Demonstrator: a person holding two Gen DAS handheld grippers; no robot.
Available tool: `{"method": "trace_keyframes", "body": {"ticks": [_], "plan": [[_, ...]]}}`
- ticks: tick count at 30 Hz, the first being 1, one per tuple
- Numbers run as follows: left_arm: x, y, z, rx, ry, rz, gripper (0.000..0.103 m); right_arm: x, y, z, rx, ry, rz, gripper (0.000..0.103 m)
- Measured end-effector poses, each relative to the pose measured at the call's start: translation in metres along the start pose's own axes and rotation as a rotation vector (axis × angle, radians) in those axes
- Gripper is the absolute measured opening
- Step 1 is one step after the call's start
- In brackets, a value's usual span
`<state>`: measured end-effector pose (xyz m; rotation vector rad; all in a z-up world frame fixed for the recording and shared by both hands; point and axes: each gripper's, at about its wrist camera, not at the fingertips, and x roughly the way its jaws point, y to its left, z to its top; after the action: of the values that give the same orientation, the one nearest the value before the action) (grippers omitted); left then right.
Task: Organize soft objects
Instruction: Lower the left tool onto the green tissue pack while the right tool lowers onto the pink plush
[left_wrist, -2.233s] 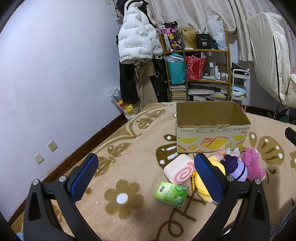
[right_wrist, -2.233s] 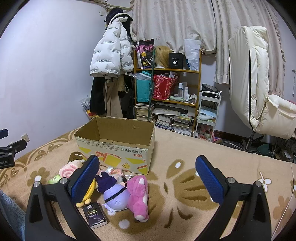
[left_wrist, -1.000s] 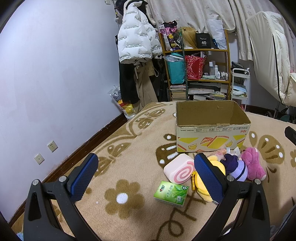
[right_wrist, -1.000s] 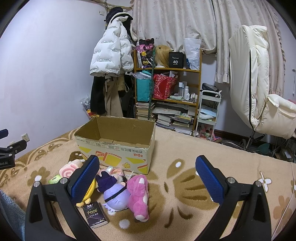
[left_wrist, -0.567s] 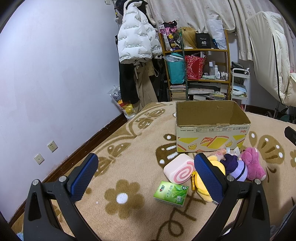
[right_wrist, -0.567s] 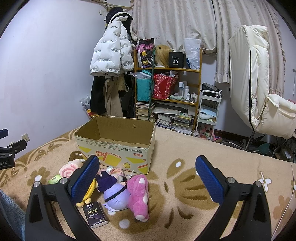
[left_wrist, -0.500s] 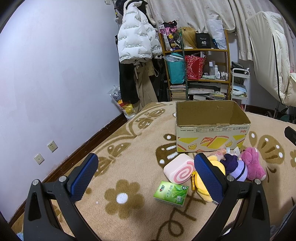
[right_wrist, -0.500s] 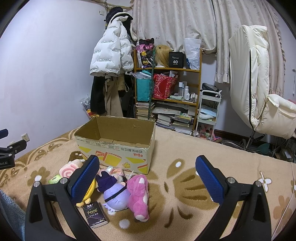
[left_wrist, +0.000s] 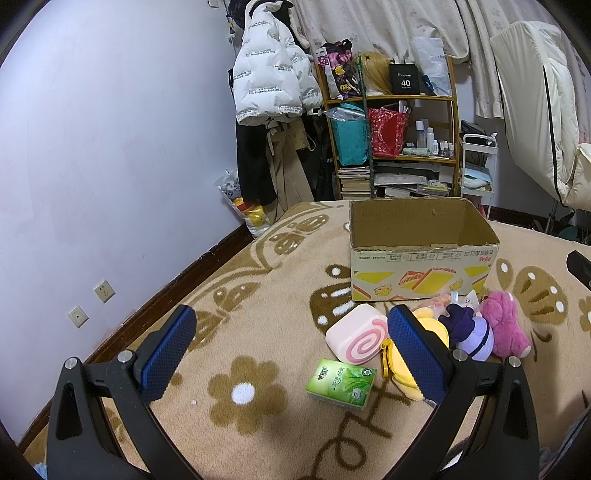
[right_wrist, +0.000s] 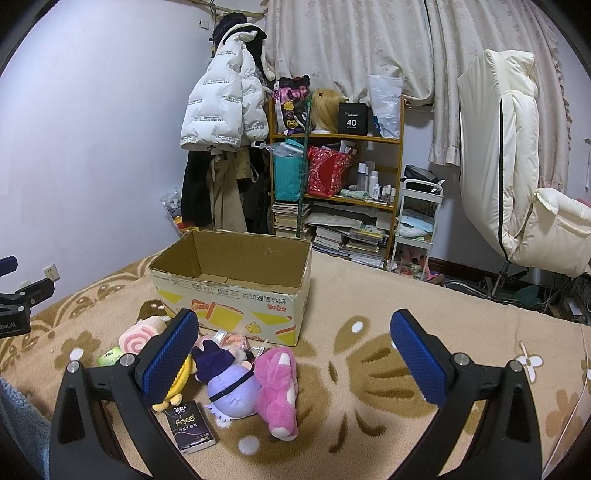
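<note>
Nothing moving since earlier frames; I'm hovering both tongs, left tongs (left_wrist: 291, 343) and right tongs (right_wrist: 295, 347), spread, empty. Risking grabbing tissue pack (right_wrist: 190, 426) instead of pink plush (right_wrist: 279, 387); cardboard box (right_wrist: 236, 291) empty.

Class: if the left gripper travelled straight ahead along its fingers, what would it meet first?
Probably bare carpet; the left gripper is open and angled down. The pink swirl cushion and cardboard box lie rightward. Depth is unclear.

Two handheld grippers, the left gripper (left_wrist: 291, 345) and right gripper (right_wrist: 295, 347), each with matte black angular arms, silver screw heads at the joints and textured blue pads lining the fingers (left_wrist: 168, 349); the left gripper's black frame shows at nine o'clock in the right view.
</note>
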<state>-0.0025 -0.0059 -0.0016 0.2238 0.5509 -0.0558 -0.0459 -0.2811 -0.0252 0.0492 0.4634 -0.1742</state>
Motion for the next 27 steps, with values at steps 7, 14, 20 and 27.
{"method": "trace_keyframes", "body": {"ticks": [7,14,20,27], "plan": [[0.003,-0.003,-0.007,0.005,0.003,0.000,0.102,0.001,0.000,0.000,0.001,0.001,0.000,0.103],[0.011,-0.006,-0.010,0.021,0.043,-0.017,0.102,0.002,0.001,-0.001,0.001,0.007,0.001,0.103],[0.020,-0.009,-0.008,0.039,0.074,-0.026,0.102,0.003,0.001,-0.004,0.000,0.015,0.032,0.103],[0.043,-0.010,-0.004,0.028,0.122,-0.033,0.102,0.028,0.016,-0.024,-0.048,0.051,0.052,0.103]]}}
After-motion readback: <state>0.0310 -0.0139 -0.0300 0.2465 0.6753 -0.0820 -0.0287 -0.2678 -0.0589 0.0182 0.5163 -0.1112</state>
